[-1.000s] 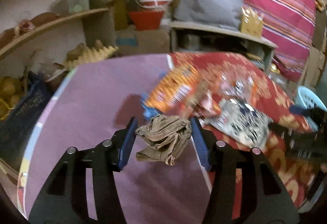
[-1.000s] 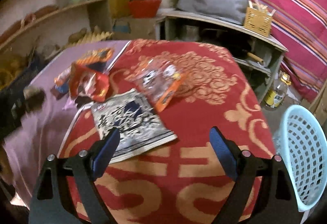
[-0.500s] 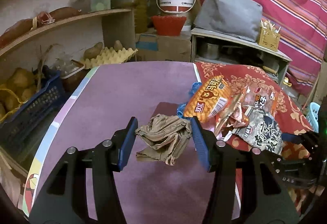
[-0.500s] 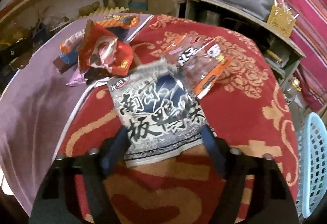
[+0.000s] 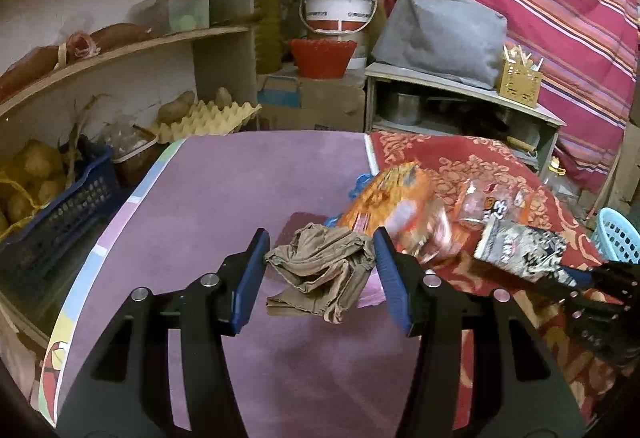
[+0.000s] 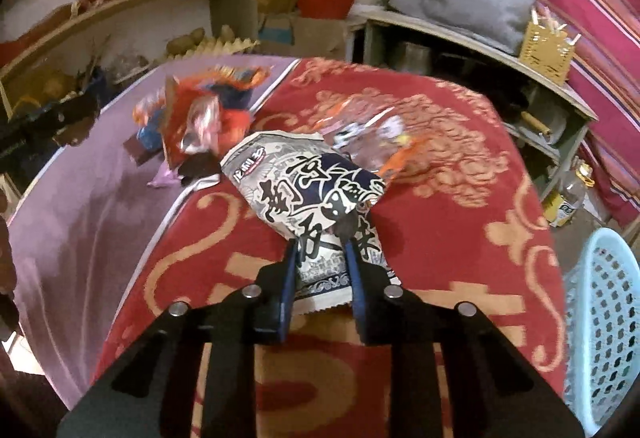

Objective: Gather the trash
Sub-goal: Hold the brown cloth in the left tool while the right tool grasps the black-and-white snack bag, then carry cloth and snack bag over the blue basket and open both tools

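A table fills the lower half of both views, its left part covered by a purple cloth (image 5: 208,198) and its right part by a red patterned cloth (image 6: 460,166). At the right edge of the right wrist view stands a light blue perforated basket (image 6: 604,322), beside the table. Near the middle of that view the black-and-white snack bag (image 6: 308,182) tilts up off the red cloth, and the right gripper (image 6: 321,258) is clamped on its lower end, the blue pads pressed into the crumpled foil. Left of the bag, in the upper left of the frame, lies a blurred heap of orange and red wrappers (image 6: 200,114). In the left wrist view, centre frame, the left gripper (image 5: 320,258) holds a crumpled brown wad (image 5: 322,270), both blue pads touching its sides, above the purple cloth.
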`<action>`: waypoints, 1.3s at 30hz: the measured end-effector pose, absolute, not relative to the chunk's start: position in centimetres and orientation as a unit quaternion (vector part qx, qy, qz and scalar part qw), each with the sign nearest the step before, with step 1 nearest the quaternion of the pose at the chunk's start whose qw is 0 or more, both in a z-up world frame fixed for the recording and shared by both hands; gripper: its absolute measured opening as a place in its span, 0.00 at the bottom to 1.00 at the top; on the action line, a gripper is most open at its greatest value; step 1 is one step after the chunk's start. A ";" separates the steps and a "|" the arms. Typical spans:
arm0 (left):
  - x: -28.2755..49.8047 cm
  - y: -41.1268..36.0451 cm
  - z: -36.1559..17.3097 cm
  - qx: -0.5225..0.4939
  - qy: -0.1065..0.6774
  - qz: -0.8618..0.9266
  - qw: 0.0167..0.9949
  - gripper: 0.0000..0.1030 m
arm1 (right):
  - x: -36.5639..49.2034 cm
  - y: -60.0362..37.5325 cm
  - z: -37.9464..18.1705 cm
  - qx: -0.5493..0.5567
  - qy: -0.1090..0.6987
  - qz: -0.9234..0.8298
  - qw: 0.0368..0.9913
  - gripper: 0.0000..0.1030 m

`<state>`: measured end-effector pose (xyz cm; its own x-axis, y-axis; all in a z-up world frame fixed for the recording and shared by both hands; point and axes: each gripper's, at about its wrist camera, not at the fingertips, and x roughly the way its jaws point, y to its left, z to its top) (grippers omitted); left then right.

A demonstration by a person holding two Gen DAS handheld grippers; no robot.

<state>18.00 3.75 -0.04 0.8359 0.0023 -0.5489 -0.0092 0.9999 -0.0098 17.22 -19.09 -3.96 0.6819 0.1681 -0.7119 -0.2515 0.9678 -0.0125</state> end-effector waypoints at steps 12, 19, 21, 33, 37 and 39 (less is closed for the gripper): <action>17.5 -3.5 2.2 0.005 0.253 -0.044 0.966 0.51 | 13.5 -28.7 1.1 -0.011 0.328 0.059 0.943 0.23; 17.5 -10.1 2.7 0.021 0.246 -0.089 0.965 0.51 | 11.6 -34.8 2.6 0.022 0.306 0.011 0.952 0.23; 17.5 -11.8 2.6 0.025 0.246 -0.100 0.964 0.51 | 11.0 -36.3 2.8 0.028 0.302 -0.002 0.953 0.23; 16.5 -22.7 2.3 0.045 0.241 -0.177 0.953 0.51 | 6.9 -46.1 2.4 0.068 0.290 -0.086 0.951 0.23; 16.2 -26.5 1.9 0.052 0.240 -0.207 0.947 0.51 | 6.2 -48.3 1.8 0.076 0.293 -0.100 0.948 0.23; 15.9 -28.2 1.7 0.057 0.241 -0.219 0.944 0.51 | 5.9 -49.2 1.6 0.082 0.294 -0.107 0.946 0.23</action>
